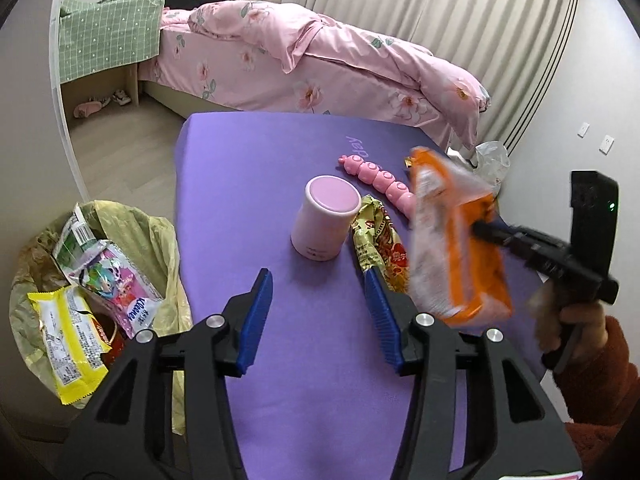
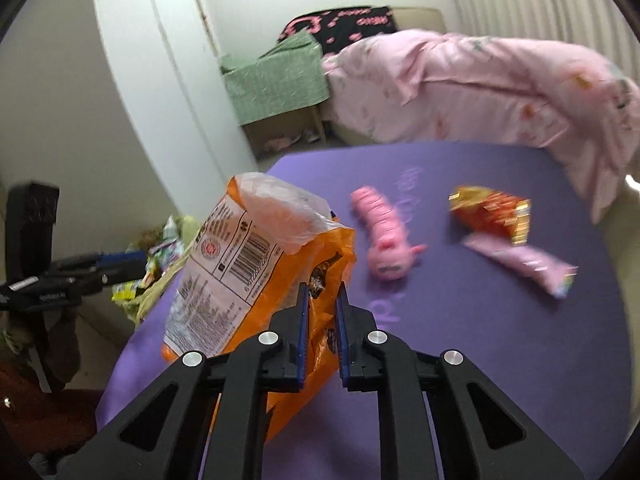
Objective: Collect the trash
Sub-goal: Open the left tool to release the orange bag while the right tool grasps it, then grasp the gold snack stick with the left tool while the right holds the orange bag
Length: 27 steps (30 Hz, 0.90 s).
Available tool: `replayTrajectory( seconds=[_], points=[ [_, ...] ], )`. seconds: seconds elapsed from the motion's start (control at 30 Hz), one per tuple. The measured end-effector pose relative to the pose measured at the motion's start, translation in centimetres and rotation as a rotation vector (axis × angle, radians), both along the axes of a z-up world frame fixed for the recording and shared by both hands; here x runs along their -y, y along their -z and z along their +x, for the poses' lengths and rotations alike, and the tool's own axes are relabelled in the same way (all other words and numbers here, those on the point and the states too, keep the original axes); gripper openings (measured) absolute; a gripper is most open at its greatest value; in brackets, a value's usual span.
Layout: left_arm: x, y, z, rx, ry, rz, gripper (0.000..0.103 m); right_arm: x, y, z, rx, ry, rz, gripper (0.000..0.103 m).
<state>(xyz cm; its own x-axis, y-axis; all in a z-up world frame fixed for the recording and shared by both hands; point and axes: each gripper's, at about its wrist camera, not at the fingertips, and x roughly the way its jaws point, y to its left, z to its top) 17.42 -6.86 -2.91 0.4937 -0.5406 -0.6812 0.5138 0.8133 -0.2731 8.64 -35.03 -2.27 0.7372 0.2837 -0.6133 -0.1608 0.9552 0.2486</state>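
My right gripper [image 2: 322,294] is shut on an orange snack bag [image 2: 256,272] and holds it above the purple mat [image 2: 460,340]; the bag also shows blurred in the left wrist view [image 1: 460,240]. My left gripper [image 1: 318,280] is open and empty over the mat [image 1: 248,184]. A gold and red wrapper [image 1: 380,248] lies by its right finger. A trash bag [image 1: 132,224] with several wrappers sits on the floor at the left. In the right wrist view a red and gold wrapper [image 2: 494,212] and a pink wrapper [image 2: 524,264] lie on the mat.
A pink cylinder cup [image 1: 324,220] and a pink caterpillar toy [image 1: 380,178] stand on the mat. A bed with pink bedding [image 1: 320,56] lies behind. A white plastic bag [image 1: 490,158] sits at the mat's far right corner.
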Motion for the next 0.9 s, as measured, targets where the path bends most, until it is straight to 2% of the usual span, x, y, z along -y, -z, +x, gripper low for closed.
replayTrajectory(
  seconds=[0.23, 0.33, 0.47, 0.57, 0.67, 0.7, 0.73, 0.77, 0.8, 0.9],
  points=[
    [1.8, 2.5, 0.4, -0.076, 0.071, -0.009, 0.046, 5.3, -0.3, -1.7, -0.020, 0.192, -0.041, 0.012],
    [3.8, 3.3, 0.3, -0.088, 0.107, 0.016, 0.046, 6.5, 0.4, -1.8, -0.035, 0.222, -0.032, 0.012],
    [6.1, 3.3, 0.4, -0.088, 0.131, 0.002, 0.046, 6.8, 1.4, -2.3, -0.052, 0.239, -0.043, 0.012],
    [7.7, 3.3, 1.1, -0.066, 0.105, 0.030, 0.046, 6.8, 2.1, -2.4, -0.062, 0.241, -0.038, 0.012],
    [8.5, 3.8, 2.6, -0.094, 0.055, 0.034, 0.046, 6.7, 2.6, -2.4, -0.070, 0.254, -0.025, 0.013],
    [8.6, 4.1, 3.0, -0.110, 0.046, 0.029, 0.046, 6.7, 2.8, -2.4, -0.071, 0.267, -0.027, 0.015],
    [8.7, 4.3, 3.4, -0.126, 0.041, 0.025, 0.046, 6.7, 3.1, -2.3, -0.078, 0.281, -0.025, 0.023],
    [8.8, 4.5, 3.7, -0.140, 0.037, 0.022, 0.046, 6.7, 3.4, -2.2, -0.084, 0.287, -0.015, 0.037],
    [8.8, 4.6, 3.9, -0.147, 0.035, 0.021, 0.046, 6.8, 3.7, -2.1, -0.087, 0.291, 0.005, 0.045],
    [9.0, 4.9, 3.7, -0.156, 0.045, 0.024, 0.046, 6.8, 4.6, -1.8, -0.105, 0.295, 0.049, 0.045]
  ],
)
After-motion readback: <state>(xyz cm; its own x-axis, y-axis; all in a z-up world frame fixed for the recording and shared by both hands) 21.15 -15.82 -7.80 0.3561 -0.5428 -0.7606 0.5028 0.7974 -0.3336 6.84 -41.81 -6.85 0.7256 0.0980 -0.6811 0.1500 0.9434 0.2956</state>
